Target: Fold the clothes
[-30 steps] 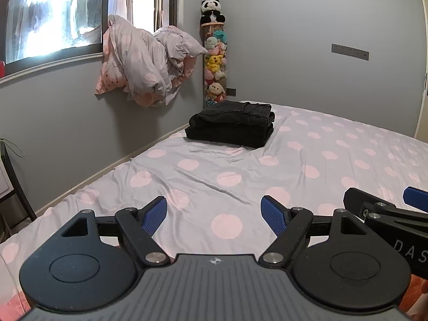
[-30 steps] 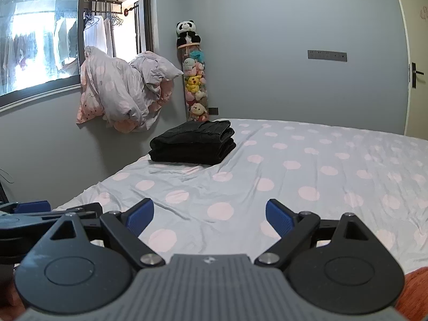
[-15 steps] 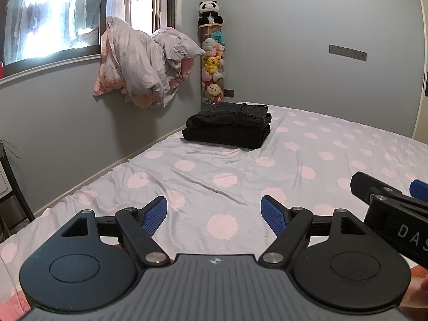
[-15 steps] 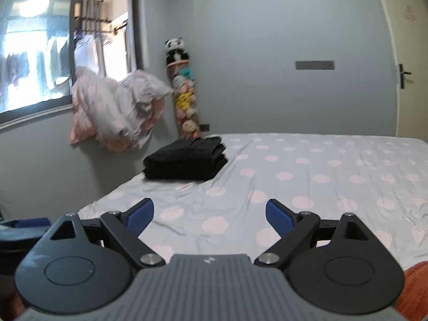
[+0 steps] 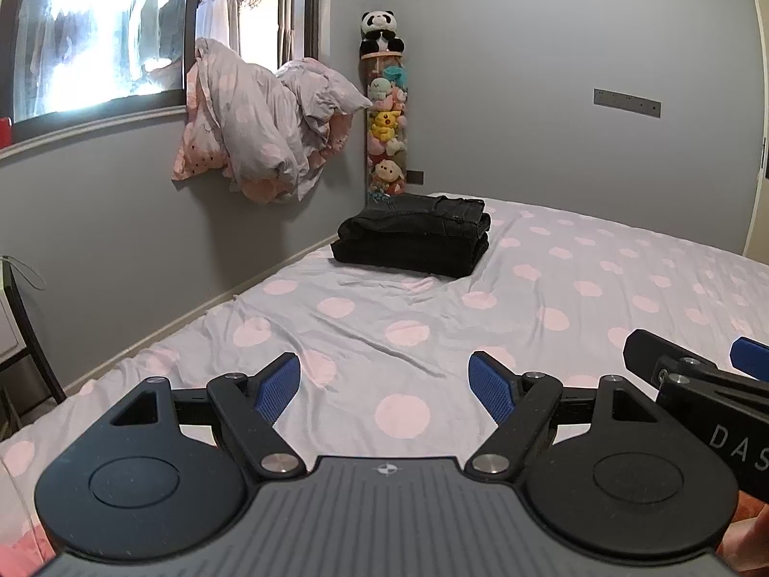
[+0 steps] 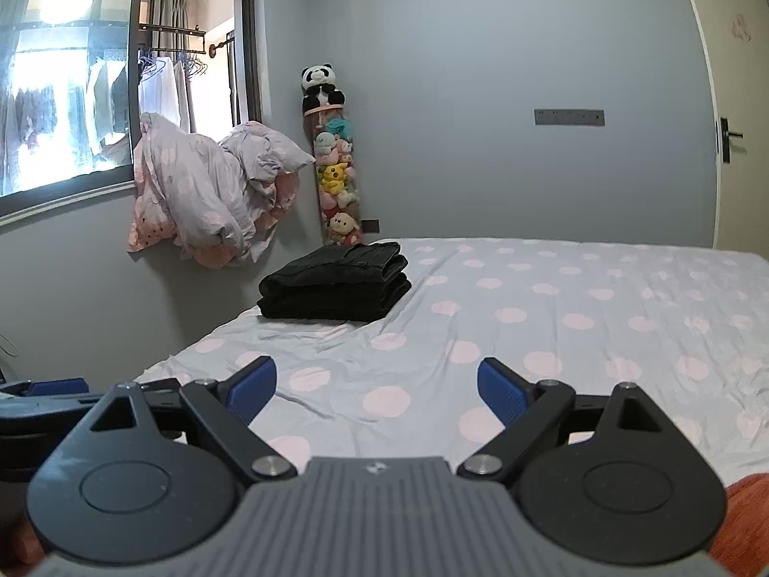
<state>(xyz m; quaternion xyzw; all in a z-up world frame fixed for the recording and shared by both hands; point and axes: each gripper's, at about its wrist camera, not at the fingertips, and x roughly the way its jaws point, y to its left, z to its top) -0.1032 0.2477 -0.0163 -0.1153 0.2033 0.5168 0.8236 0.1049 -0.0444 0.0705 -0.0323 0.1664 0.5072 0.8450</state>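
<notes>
A stack of folded black clothes [image 5: 414, 234] lies at the far left corner of the bed [image 5: 552, 288]; it also shows in the right wrist view [image 6: 334, 288]. My left gripper [image 5: 384, 387] is open and empty, held above the near part of the bed, well short of the stack. My right gripper [image 6: 377, 387] is open and empty too, level with the left one; part of it shows at the right edge of the left wrist view [image 5: 697, 384]. An orange cloth [image 6: 750, 519] peeks in at the bottom right under the right gripper.
The bed has a grey sheet with pink dots. A bundled duvet [image 5: 269, 130] hangs at the window sill on the left wall. A tube of plush toys [image 5: 384, 120] stands in the corner. A door [image 6: 735, 120] is on the right. A dark stand [image 5: 24, 332] is at the far left.
Both grippers have tilted up and drawn back slightly, so the stack sits lower in view. Both stay open and empty. Nothing on the bed moved.
</notes>
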